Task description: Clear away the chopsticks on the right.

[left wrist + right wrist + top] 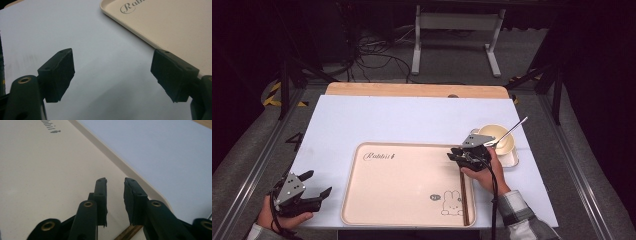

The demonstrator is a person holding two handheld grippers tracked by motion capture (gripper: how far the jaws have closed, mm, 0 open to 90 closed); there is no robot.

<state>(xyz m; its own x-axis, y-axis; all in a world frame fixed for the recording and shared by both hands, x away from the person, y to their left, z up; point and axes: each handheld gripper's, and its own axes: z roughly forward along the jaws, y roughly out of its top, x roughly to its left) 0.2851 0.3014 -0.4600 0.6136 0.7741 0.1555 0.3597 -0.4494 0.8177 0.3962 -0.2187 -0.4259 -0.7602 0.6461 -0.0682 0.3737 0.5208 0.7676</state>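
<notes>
A cream tray [402, 185] with a rabbit drawing lies on the white table top [412, 117]. A pair of brown chopsticks [465, 200] lies along the tray's right side. My right gripper [453, 156] hovers over the tray's right rim, just above the chopsticks' far end. In the right gripper view the right gripper [115, 181] has a narrow gap between its jaws with nothing in it, and the chopsticks [127, 233] show below it. My left gripper [318, 183] rests at the table's front left, left of the tray. The left gripper [112, 72] is wide open over bare table.
A cream bowl [502, 140] with a metal spoon [514, 127] leaning in it stands on the table just right of the tray, close behind my right hand. A wooden board edge [412, 90] runs along the table's far side. Metal rails flank the table.
</notes>
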